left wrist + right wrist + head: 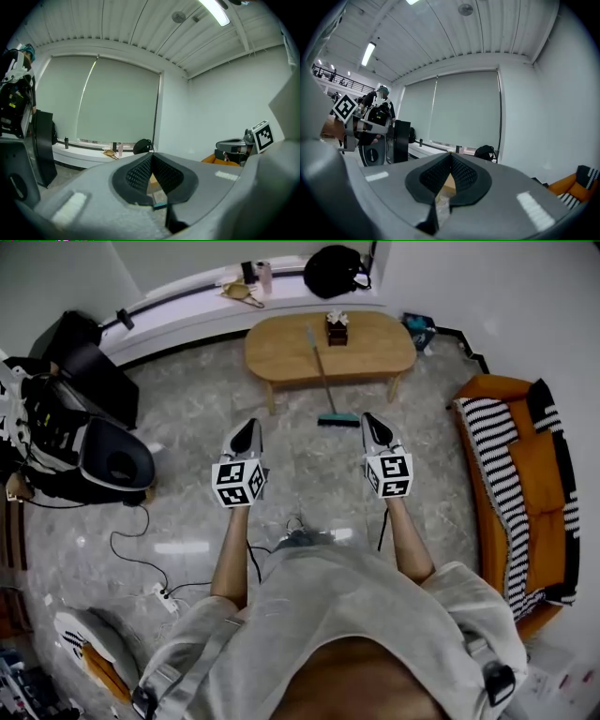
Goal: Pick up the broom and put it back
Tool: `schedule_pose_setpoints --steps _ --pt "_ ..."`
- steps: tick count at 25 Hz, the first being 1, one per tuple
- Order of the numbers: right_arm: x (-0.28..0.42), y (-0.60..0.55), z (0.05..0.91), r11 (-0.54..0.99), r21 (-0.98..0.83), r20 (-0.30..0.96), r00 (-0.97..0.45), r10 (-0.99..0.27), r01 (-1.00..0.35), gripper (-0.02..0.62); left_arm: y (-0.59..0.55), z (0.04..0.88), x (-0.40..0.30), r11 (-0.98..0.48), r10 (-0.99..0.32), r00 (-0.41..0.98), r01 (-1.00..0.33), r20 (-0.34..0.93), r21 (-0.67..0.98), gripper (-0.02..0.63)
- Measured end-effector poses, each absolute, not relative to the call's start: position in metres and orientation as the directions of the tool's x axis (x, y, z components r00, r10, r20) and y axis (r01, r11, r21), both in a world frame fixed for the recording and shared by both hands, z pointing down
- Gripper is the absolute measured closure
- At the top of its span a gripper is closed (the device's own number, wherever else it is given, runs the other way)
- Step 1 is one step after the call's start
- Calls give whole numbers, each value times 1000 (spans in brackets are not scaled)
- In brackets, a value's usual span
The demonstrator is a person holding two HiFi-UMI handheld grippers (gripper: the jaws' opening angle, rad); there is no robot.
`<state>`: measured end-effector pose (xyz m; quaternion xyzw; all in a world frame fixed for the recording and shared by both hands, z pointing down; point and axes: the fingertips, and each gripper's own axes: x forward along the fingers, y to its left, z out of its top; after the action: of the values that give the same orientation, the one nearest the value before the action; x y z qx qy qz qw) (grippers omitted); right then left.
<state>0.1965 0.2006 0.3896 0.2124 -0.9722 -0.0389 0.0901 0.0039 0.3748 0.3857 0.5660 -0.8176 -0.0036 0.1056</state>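
Head view: broom (322, 376) beyond hand-held grippers (249, 426) (369, 420)

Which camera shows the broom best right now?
The head view: the whole broom shows, leaning on the wooden table, head on the floor. The left gripper view catches only a teal sliver past its jaws; the right gripper view shows none.

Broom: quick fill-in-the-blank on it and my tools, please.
The broom leans against the wooden ____.
Its teal head rests on the ____.
The left tool and right tool both have jaws ____, with nothing between them.
Missing: table; floor; shut.
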Motion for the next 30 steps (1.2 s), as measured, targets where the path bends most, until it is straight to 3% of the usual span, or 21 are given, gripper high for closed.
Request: schedule_pose_setpoints --steps 11,30 --pt "89 165 388 887 84 151 -874 -462 -454 592 340 384 -112 335 -936 -315 -933 157 128 606" --pt "38 98 441 888 18 218 -865 -452 -459 594 277 431 -164 360 -919 -319 -919 231 162 605"
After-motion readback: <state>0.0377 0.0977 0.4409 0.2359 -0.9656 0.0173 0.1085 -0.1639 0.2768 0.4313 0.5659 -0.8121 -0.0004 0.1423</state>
